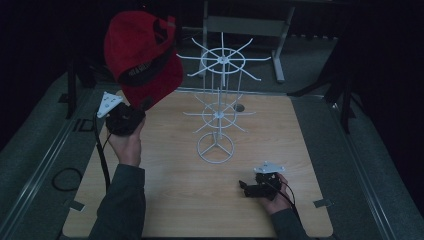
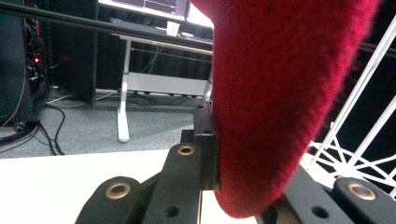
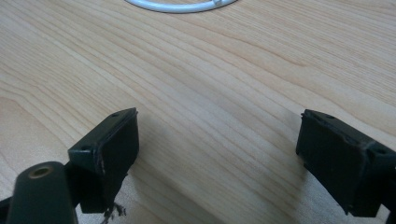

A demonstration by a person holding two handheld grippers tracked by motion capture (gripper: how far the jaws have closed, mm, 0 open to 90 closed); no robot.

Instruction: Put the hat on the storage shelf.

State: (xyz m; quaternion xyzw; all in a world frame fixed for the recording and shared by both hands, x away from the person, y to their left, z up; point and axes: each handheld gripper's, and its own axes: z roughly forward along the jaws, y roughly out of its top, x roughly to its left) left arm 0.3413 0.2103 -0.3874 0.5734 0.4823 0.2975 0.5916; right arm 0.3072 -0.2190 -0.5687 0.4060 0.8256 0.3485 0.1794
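Left gripper (image 1: 131, 112) is up off the table (image 1: 165, 200), jaws clamped on the red cap (image 1: 142, 55), which hangs in the air just left of the white rack (image 1: 219, 107); right gripper (image 1: 246, 187) sits low near the front edge, jaws spread wide, holding nothing.

Dim, bluish overhead view with black surroundings, my left tongs' view soft and blurred on the red cap (image 2: 285, 93), desk (image 3: 224, 84) evenly lit, soft shadows under my right tongs (image 3: 217, 158)
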